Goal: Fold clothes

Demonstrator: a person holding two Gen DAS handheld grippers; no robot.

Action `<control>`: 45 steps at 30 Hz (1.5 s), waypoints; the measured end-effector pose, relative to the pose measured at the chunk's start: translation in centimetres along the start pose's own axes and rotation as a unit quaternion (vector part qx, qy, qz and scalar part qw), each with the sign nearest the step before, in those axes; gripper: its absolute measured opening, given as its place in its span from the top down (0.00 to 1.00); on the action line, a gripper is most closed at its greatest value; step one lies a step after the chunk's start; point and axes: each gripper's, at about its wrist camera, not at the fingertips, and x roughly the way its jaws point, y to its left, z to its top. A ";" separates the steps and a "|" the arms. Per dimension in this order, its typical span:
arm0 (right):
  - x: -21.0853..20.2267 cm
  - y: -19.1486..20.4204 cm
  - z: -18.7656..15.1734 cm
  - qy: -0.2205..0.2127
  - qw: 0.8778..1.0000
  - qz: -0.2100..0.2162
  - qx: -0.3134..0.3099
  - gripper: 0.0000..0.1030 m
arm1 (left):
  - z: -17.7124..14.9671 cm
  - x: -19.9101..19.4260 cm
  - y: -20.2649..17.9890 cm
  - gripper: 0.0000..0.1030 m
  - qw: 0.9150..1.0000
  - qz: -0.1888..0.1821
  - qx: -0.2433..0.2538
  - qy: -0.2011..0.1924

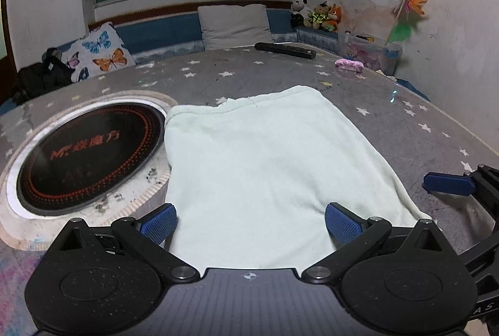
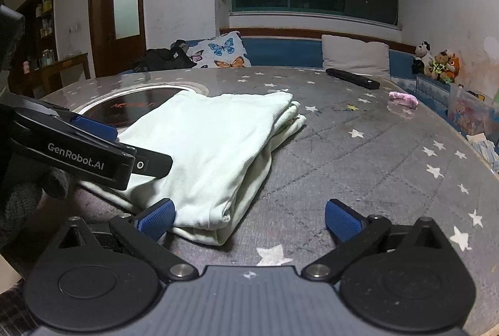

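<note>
A pale mint garment (image 1: 262, 161) lies on a grey, white-starred table cover (image 2: 374, 167) beside a black cooktop (image 1: 90, 155) ringed in orange dots, with blue-padded grippers and a butterfly-print pillow (image 1: 99, 52) behind.

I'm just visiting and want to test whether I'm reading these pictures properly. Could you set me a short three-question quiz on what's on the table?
1. True or false: the pale green garment lies folded in layers on the starred table cover.
2. Which lies nearest the garment? A) the black remote B) the round black cooktop C) the pink object
3. Fill in: both the left gripper and the right gripper have their jaws ____.

Key
1. True; stacked layers show at its edge in the right wrist view.
2. B; the garment's edge reaches the cooktop's rim.
3. Open; neither holds cloth.
</note>
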 end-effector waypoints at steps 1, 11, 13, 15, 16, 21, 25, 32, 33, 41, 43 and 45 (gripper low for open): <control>0.0 0.0 0.1 0.002 1.000 0.001 -0.001 0.00 | -0.1 -0.1 0.0 0.00 1.000 0.000 0.000 0.000; -1.0 -1.8 2.2 -0.002 1.000 -0.010 0.003 0.00 | -0.5 -0.3 0.3 0.00 1.000 -0.006 -0.001 -0.002; -0.5 -2.0 3.1 -0.004 1.000 -0.010 0.004 0.00 | -0.5 -0.3 0.3 0.00 1.000 -0.006 -0.001 -0.003; 0.2 -2.1 4.0 -0.005 1.000 -0.008 -0.002 0.00 | -0.6 -0.3 0.2 0.00 1.000 -0.005 0.000 -0.003; 0.6 -2.0 4.3 -0.002 1.000 -0.005 -0.007 0.00 | -0.6 -0.3 0.2 0.00 1.000 -0.005 0.000 -0.003; 3.1 -1.8 6.0 0.013 0.999 0.016 -0.029 0.00 | -0.7 -0.4 0.3 0.00 1.000 -0.008 0.004 -0.002; 4.5 -2.2 6.8 0.028 0.999 0.029 -0.032 0.00 | -0.7 -0.4 0.3 0.00 1.000 -0.011 0.006 -0.001; 5.9 -3.6 7.5 0.041 0.999 0.018 -0.016 0.00 | -0.8 -0.3 -0.1 0.00 1.000 -0.013 0.017 0.001; 6.0 -3.9 7.6 0.043 0.999 0.016 -0.014 0.00 | -0.9 -0.3 -0.2 0.00 1.000 -0.013 0.020 0.002; 8.4 -5.4 8.8 0.055 0.998 -0.010 0.001 0.00 | -0.9 -0.1 -0.2 0.00 1.000 -0.015 0.023 0.003; 9.3 -5.7 9.2 0.056 0.998 -0.022 0.003 0.01 | -0.9 -0.1 -0.2 0.00 1.000 -0.016 0.024 0.003; 10.3 -6.0 9.6 0.058 0.998 -0.034 0.005 0.03 | -0.9 -0.2 -0.2 0.00 1.000 -0.017 0.024 0.003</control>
